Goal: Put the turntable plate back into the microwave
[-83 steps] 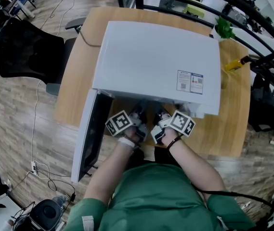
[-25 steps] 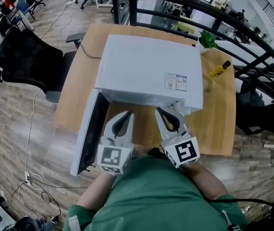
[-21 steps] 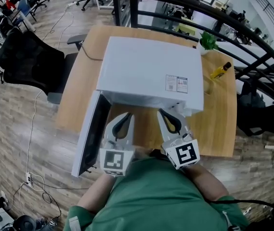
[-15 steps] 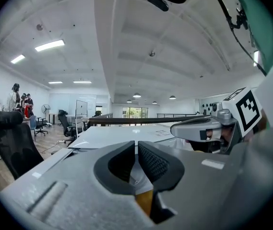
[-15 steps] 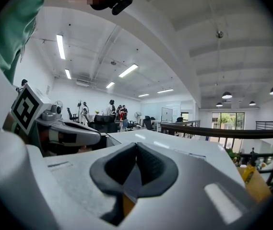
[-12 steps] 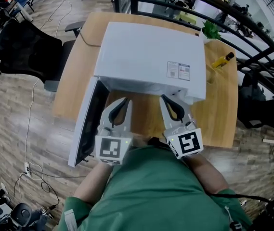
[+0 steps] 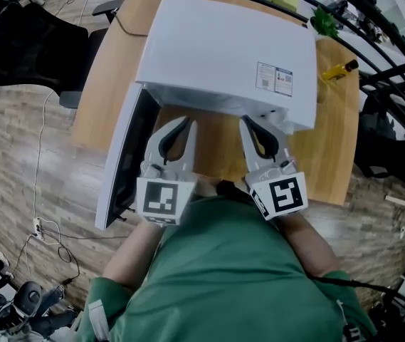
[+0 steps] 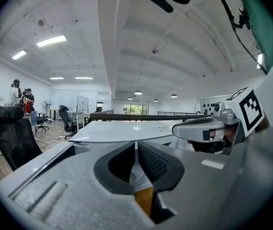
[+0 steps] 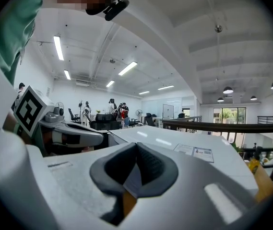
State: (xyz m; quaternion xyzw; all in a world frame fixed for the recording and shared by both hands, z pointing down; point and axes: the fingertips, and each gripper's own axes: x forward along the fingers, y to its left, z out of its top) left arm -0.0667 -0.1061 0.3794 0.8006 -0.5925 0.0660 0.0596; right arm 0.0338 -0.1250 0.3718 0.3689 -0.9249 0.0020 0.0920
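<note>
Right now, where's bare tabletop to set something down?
Free: front right corner of the light wooden table, beside the right gripper, and the strip between it and the left gripper before the white box microwave. Crowded: back right, yellow bottle and green plant; open microwave door blocks left.

The white microwave [image 7: 230,55] fills the upper centre of the head view, standing on a wooden table [image 7: 334,141], its door [image 7: 126,159] swung open toward the lower left.

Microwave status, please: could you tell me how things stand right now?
Jaws shut, empty: left gripper, right gripper, before the microwave. Its door open at left. No turntable plate in view.
</note>
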